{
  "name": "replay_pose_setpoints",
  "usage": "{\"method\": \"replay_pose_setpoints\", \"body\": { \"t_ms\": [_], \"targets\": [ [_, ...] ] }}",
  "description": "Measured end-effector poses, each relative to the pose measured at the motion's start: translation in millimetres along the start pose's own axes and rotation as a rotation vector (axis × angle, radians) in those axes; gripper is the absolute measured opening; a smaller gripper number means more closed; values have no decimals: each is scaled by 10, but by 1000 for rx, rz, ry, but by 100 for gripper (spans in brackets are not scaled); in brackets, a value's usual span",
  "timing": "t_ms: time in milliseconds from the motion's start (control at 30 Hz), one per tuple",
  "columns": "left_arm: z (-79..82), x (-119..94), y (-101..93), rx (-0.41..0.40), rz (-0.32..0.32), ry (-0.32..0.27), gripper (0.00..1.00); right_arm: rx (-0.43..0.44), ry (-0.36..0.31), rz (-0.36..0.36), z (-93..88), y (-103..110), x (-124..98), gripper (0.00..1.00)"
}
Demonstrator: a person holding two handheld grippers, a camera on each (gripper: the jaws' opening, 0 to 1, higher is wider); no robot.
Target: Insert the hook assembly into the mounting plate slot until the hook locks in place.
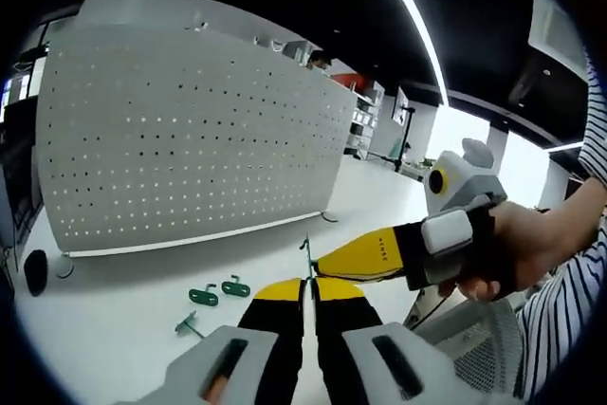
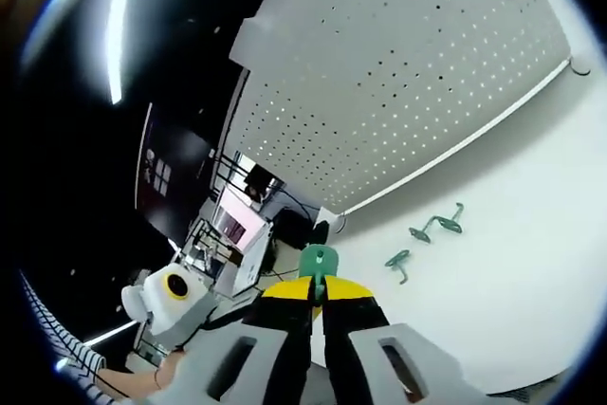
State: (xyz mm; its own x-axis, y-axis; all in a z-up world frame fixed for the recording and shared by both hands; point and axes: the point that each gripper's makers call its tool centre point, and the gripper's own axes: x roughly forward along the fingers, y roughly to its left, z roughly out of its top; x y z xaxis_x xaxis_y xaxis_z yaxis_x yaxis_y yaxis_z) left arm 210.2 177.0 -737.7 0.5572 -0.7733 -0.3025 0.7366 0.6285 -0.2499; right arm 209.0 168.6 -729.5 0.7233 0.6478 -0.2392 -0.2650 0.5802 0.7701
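The right claw (image 2: pixel 318 293) was pinched shut on a green hook (image 2: pixel 317 263) that stuck out at 12 o'clock from its tips. The left claw (image 1: pixel 308 284) was shut too, gripping the hook's thin rod (image 1: pixel 308 258). Spare hooks (image 1: pixel 218 291) lay on the table (image 1: pixel 114 320) at its 10 o'clock, near the board (image 1: pixel 180 139).

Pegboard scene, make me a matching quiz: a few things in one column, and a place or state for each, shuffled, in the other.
Things:
1. pegboard
2. green hook
3. loose hooks
4. left hand-held gripper

Places or states:
A. lying on the white table
B. standing upright at the back of the table
C. clamped in the right hand-held gripper
D. jaws closed

Pairs: 1-B, 2-C, 3-A, 4-D
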Motion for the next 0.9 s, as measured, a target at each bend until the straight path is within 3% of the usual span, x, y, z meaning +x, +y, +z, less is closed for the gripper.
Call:
{"method": "replay_pose_setpoints", "body": {
  "t_ms": [67, 133, 467, 633, 833, 900],
  "targets": [
    [37, -6, 14, -36, 2, -6, 4, -51, -4, 2, 37, 40, 15, 0],
    [68, -4, 9, -13, 7, 4, 6, -119, 10, -1, 66, 68, 23, 0],
    [63, -25, 30, -1, -1, 25, 45, -436, 94, 21, 16, 273, 158, 0],
    [51, -89, 135, -15, 27, 14, 63, -524, 112, 45, -38, 371, 222, 0],
    [23, -161, 154, -24, 28, 9, 75, -648, 129, 77, -60, 462, 308, 0],
    [22, -197, 201, -43, 56, -10, 78, -663, 129, 79, -61, 473, 323, 0]
  ]
}}
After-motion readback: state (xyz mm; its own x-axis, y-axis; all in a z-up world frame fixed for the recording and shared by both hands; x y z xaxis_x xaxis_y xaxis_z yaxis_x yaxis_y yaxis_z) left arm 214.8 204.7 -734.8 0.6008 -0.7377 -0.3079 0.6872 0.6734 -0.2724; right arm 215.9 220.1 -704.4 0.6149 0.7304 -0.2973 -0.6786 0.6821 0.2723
